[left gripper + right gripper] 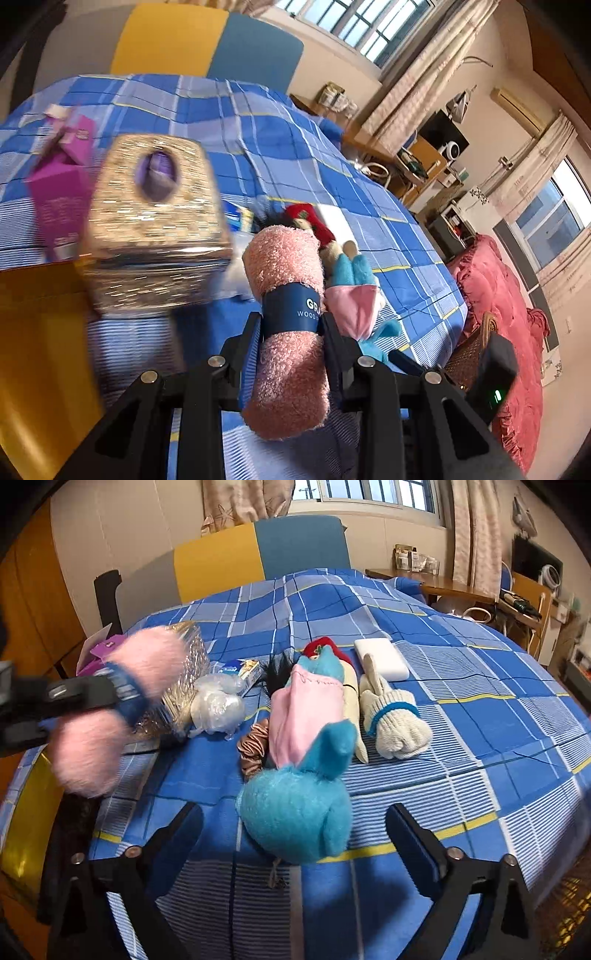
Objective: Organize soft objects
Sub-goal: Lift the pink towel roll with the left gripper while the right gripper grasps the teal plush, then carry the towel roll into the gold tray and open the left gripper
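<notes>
The rolled pink towel (286, 314), wrapped in a dark blue paper band, is clamped at that band between the 2 fingers of the left tongs (291, 325), raised clear of the bed (295, 155) with its blue checked cover. Just past it in the left wrist view stands a woven gold tissue box (155, 225), blurred, with a purple carton (61, 177) beside it.

On the cover lies a blue plush toy (295, 812) in a pink dress, its head towards the right tongs (295, 845), whose jaws stand wide apart on either side of it without touching. A brown satin scrunchie (251, 749) lies against the toy's left, a rolled white glove (395, 720) to its right, and a white block (380, 659) farther back. Crumpled clear plastic (218, 705) sits near the tissue box.
</notes>
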`<state>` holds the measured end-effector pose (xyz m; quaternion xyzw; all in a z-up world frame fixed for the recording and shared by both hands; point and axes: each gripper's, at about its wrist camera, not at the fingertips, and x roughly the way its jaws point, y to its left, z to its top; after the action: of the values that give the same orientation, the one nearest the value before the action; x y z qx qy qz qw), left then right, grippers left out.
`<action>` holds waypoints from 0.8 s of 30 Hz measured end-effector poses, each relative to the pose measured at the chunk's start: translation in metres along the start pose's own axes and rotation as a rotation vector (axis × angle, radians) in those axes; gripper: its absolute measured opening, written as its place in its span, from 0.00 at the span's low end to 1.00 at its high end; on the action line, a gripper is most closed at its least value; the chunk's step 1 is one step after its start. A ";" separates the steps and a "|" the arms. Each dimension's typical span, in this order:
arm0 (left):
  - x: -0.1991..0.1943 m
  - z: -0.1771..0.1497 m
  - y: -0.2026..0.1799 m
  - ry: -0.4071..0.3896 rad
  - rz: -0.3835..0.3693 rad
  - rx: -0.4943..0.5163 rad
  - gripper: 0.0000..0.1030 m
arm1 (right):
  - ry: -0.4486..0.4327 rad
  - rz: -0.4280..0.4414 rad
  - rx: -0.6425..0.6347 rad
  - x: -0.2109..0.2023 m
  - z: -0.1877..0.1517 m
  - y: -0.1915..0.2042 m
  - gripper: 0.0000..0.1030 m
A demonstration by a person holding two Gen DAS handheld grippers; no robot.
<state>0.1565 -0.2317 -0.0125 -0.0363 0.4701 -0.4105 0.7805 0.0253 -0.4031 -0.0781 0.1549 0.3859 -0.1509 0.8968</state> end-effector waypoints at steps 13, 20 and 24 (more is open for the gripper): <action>-0.083 -0.033 0.108 -0.060 0.203 -0.143 0.30 | 0.032 0.012 0.102 0.019 0.001 -0.004 0.55; -0.110 -0.053 0.178 -0.054 0.336 -0.247 0.30 | -0.023 0.012 0.110 0.001 0.009 -0.002 0.52; -0.116 -0.058 0.211 -0.032 0.392 -0.269 0.30 | -0.050 0.018 0.110 -0.013 0.012 0.002 0.52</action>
<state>0.2148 0.0045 -0.0564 -0.0547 0.5064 -0.1843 0.8406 0.0254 -0.4038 -0.0608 0.2036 0.3531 -0.1678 0.8976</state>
